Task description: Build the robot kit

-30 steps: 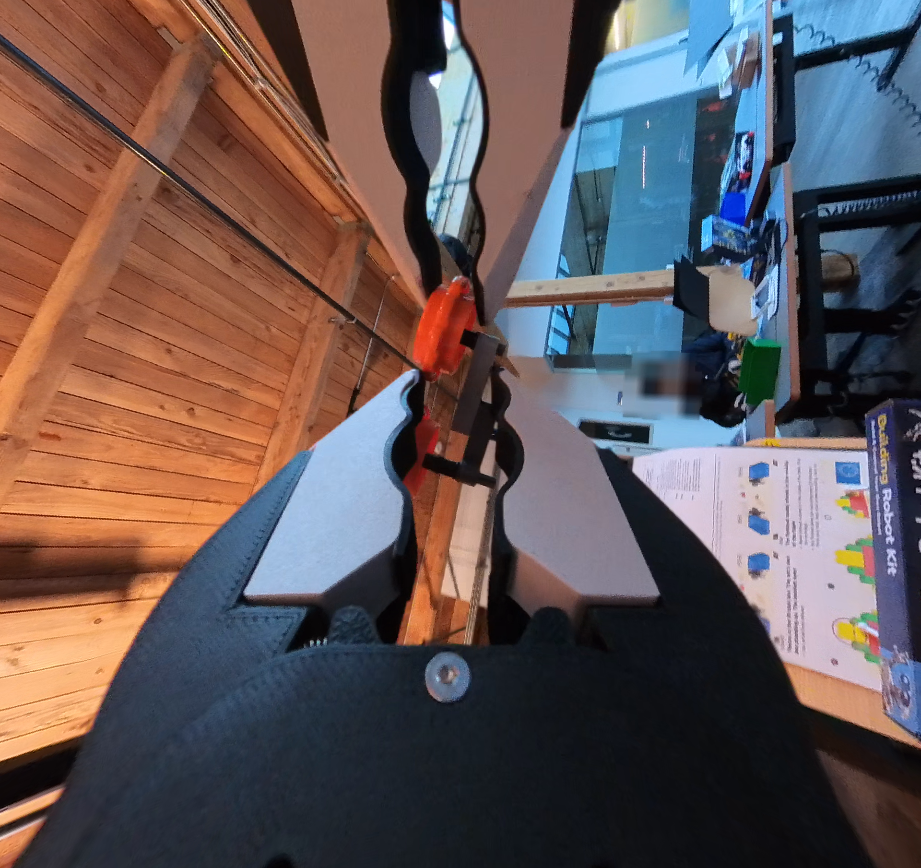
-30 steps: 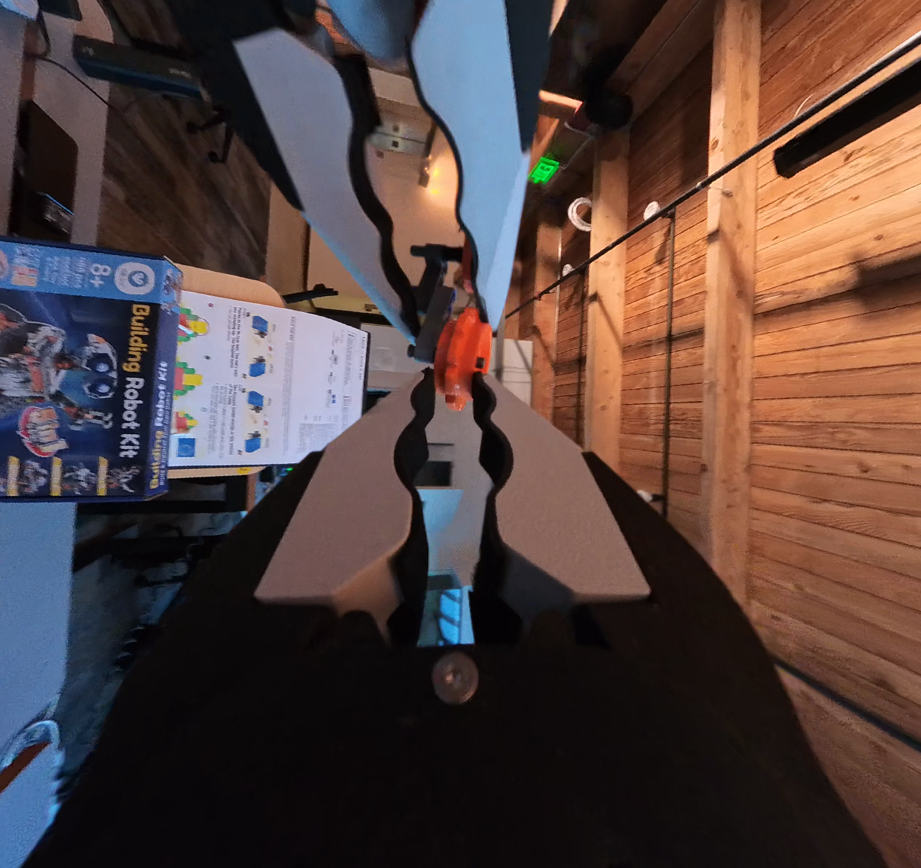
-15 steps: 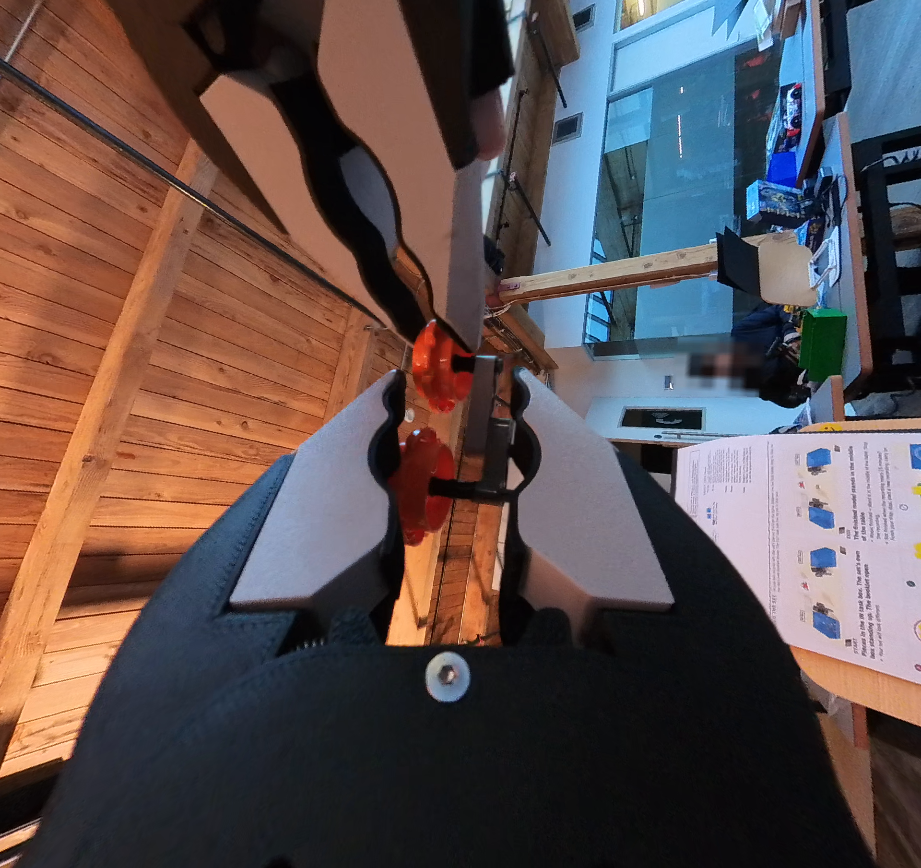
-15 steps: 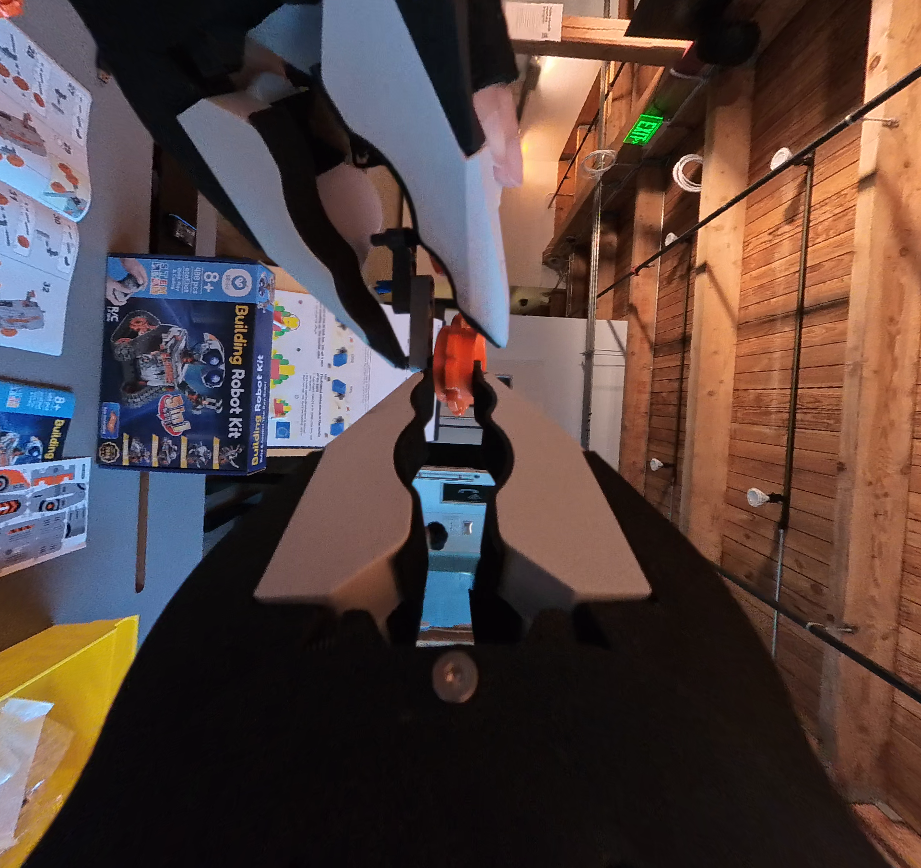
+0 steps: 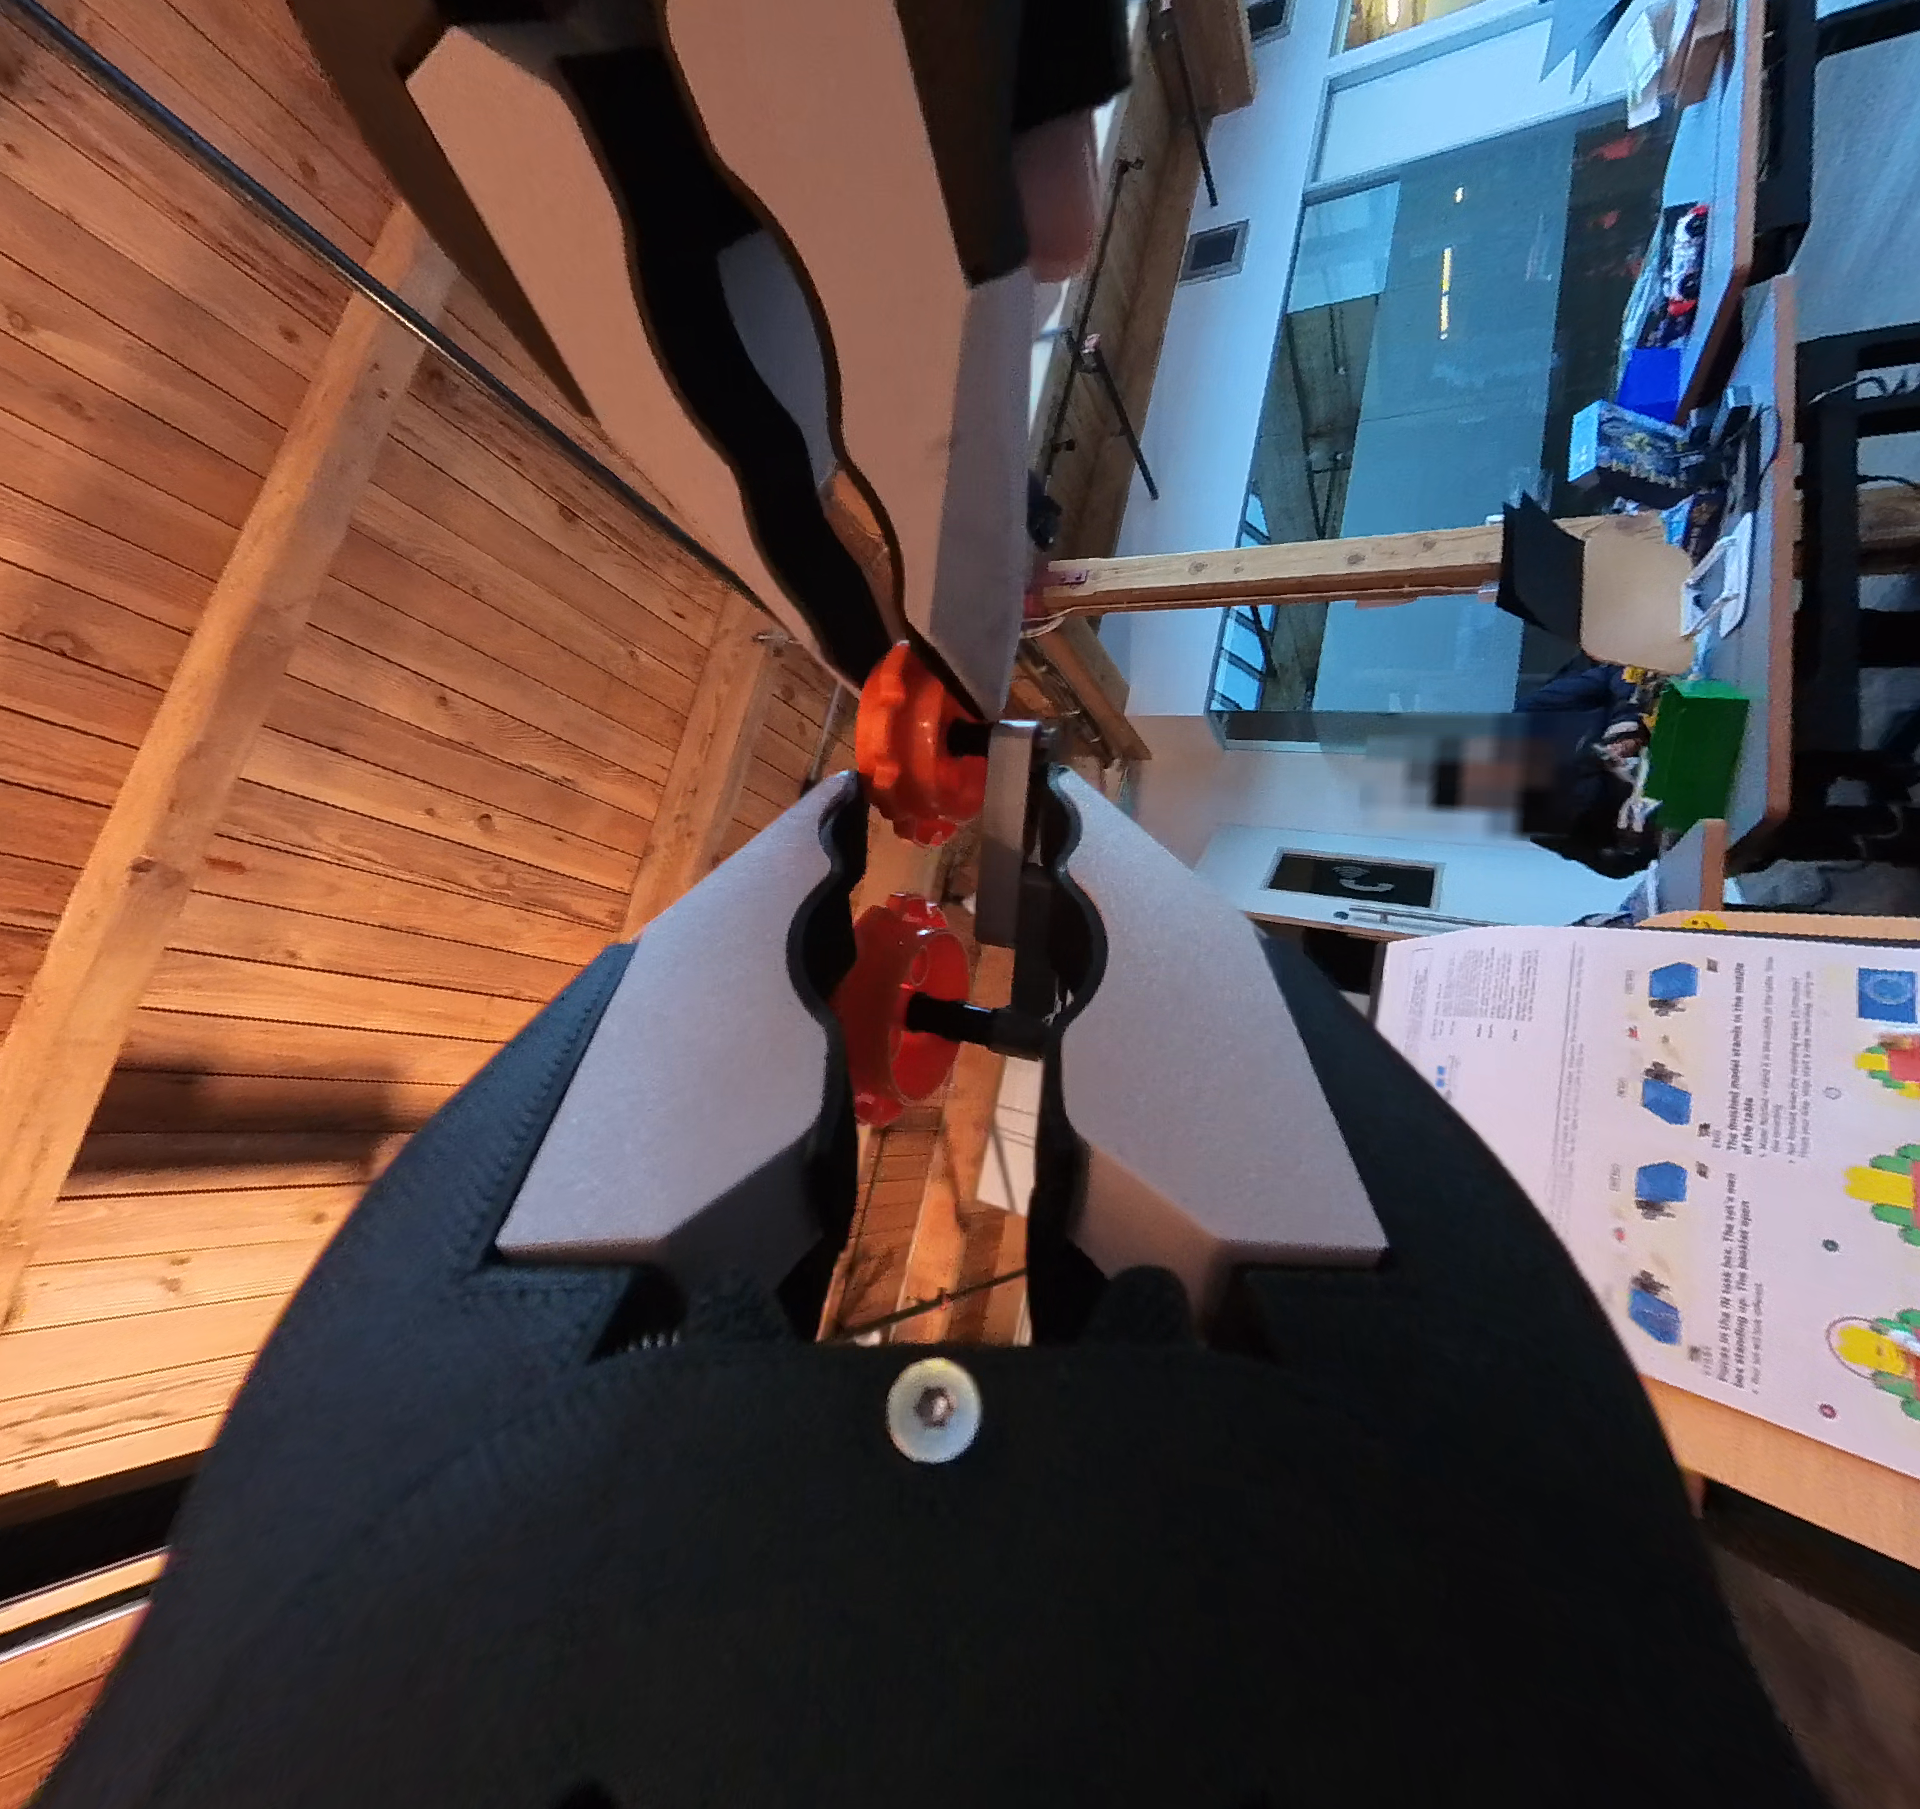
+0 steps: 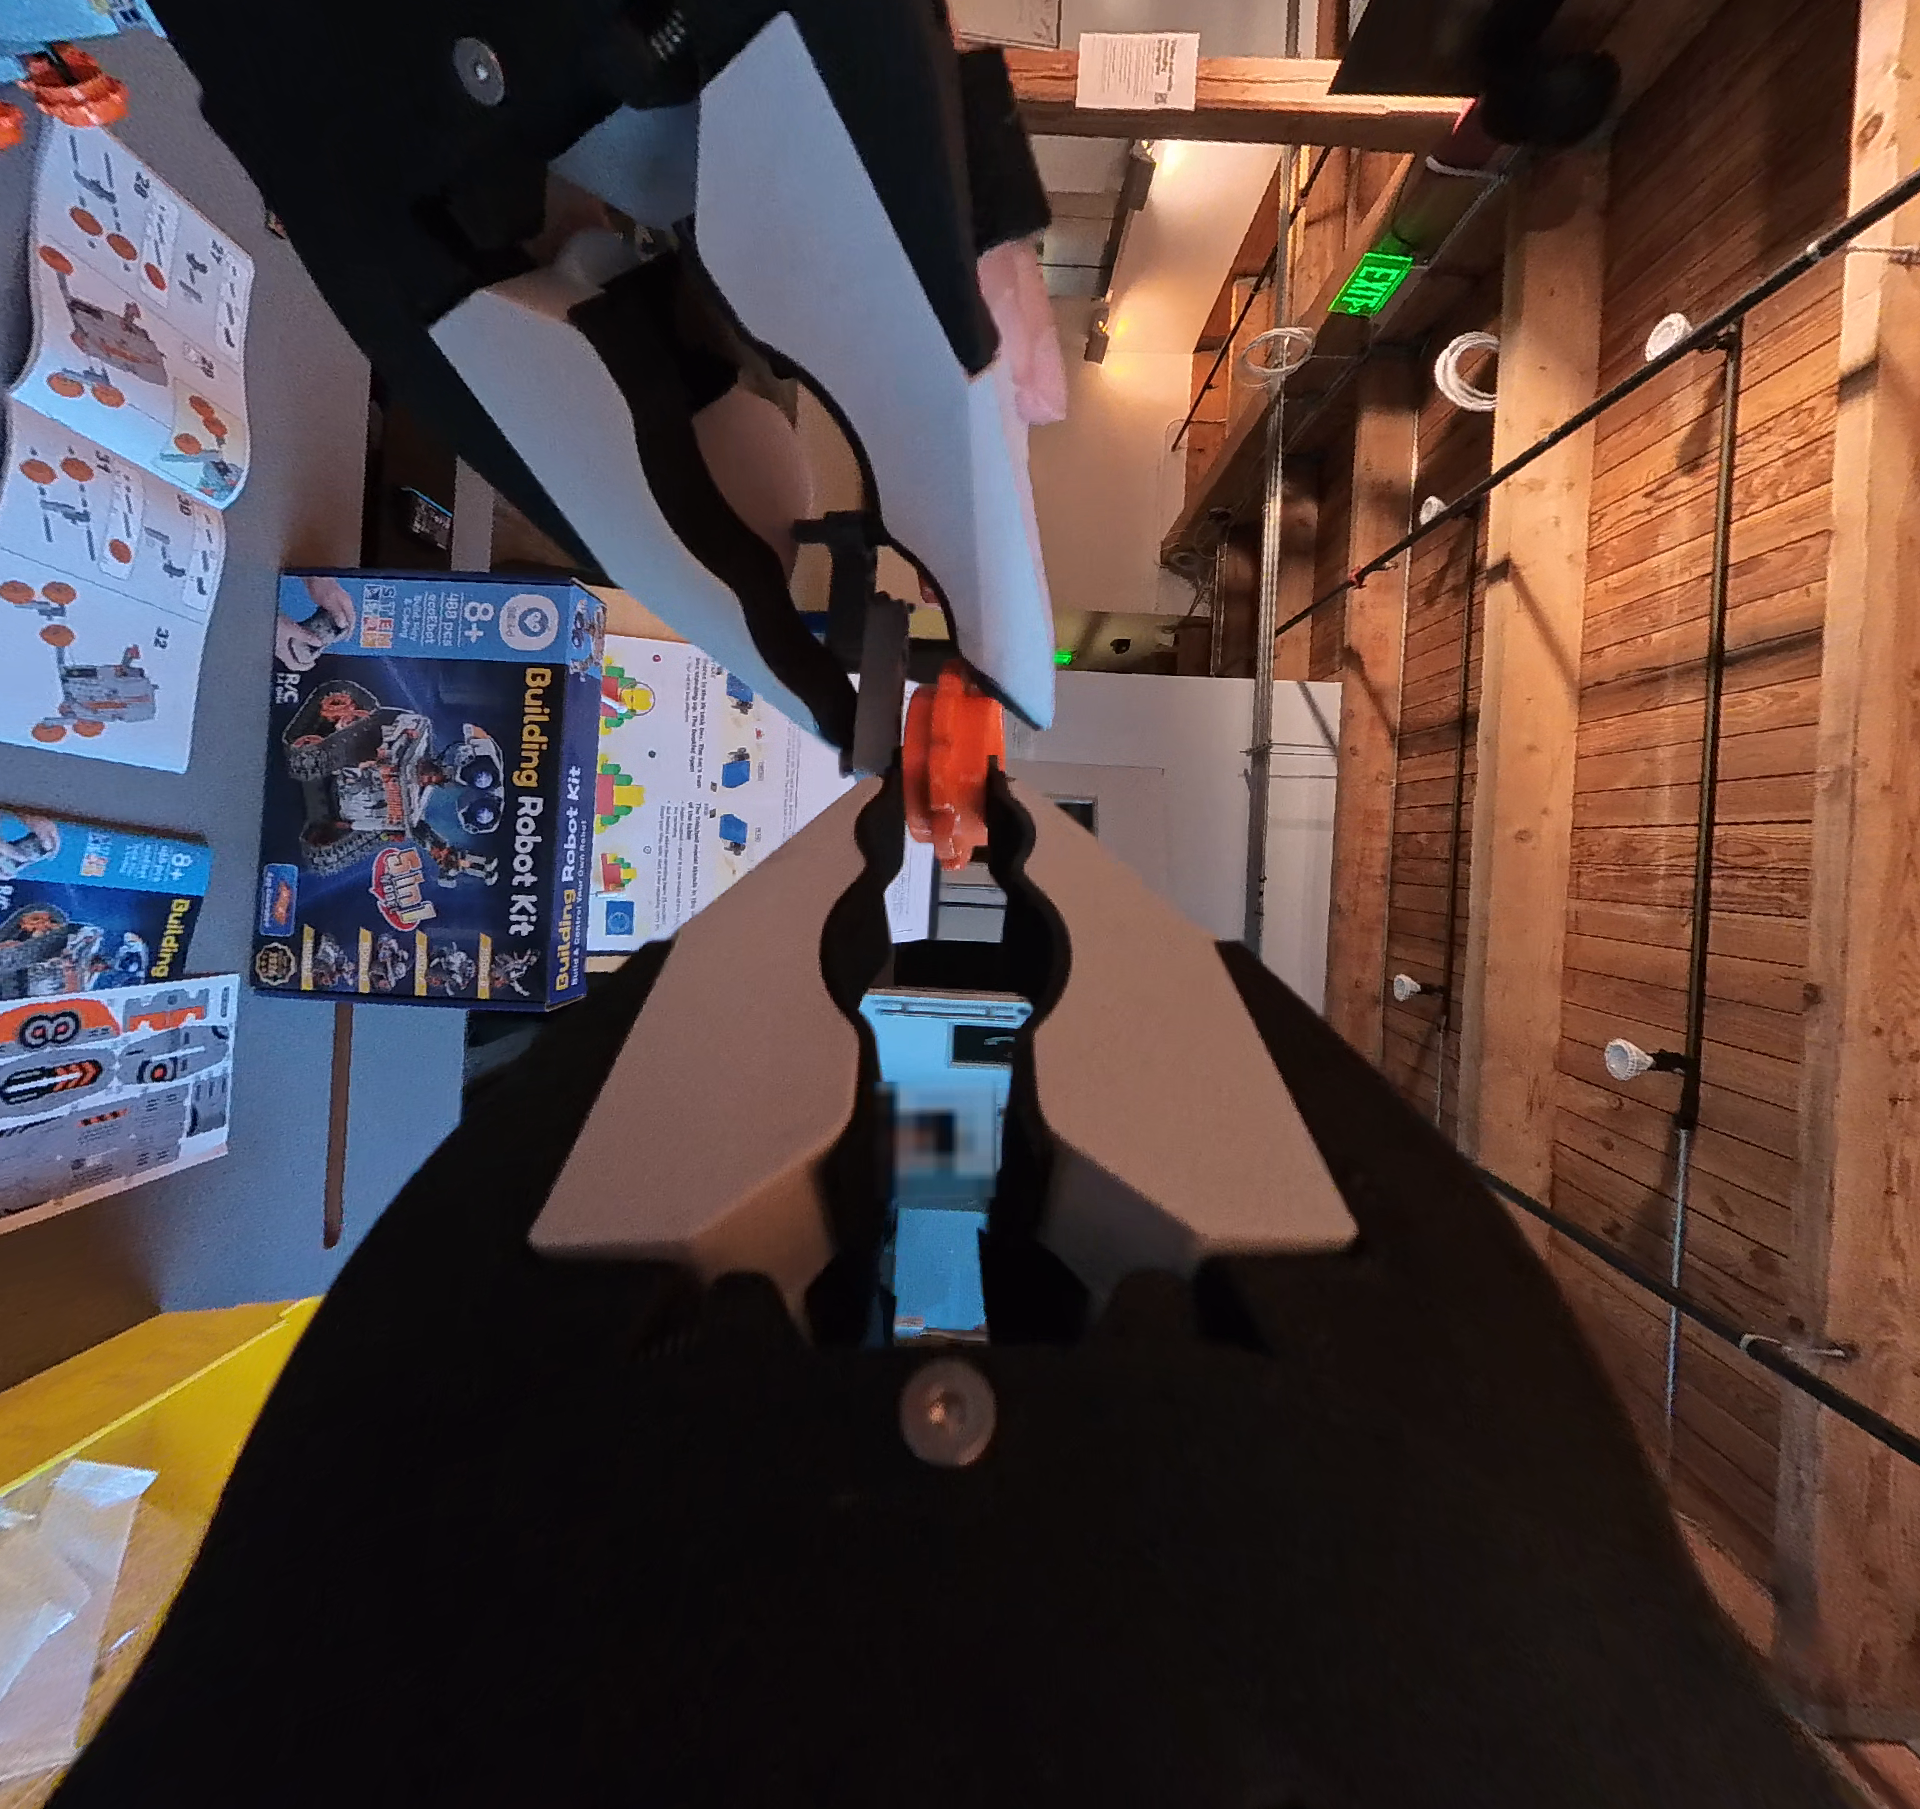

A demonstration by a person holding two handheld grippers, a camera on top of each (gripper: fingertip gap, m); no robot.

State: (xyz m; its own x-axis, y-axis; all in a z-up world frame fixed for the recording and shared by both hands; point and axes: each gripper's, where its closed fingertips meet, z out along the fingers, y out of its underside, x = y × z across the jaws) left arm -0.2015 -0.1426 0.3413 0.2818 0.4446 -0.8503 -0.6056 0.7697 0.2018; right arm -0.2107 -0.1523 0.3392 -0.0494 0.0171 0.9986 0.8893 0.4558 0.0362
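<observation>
1. Gripping is shown at both tools: the left gripper (image 5: pixel 951 803) is clenched on a small assembly of a grey bar (image 5: pixel 1006 829) with black pins, and the right gripper (image 6: pixel 940 783) is pinched on an orange gear (image 6: pixel 948 777) at the bar's far end.
2. Both tools and the assembly are held in mid-air, tip to tip, well above the grey table (image 6: pixel 301 471).
3. Two gears are counted in the left wrist view: the orange gear (image 5: pixel 920 760) and a red gear (image 5: pixel 899 1006) lying between the left fingers.
4. A gear could be levered off its pin, in all likelihood by the two tools twisting against each other.
5. Farther out are seen one dark blue kit box (image 6: pixel 421 788), one open instruction booklet (image 6: pixel 114 450) and one yellow bin (image 6: pixel 135 1385).
</observation>
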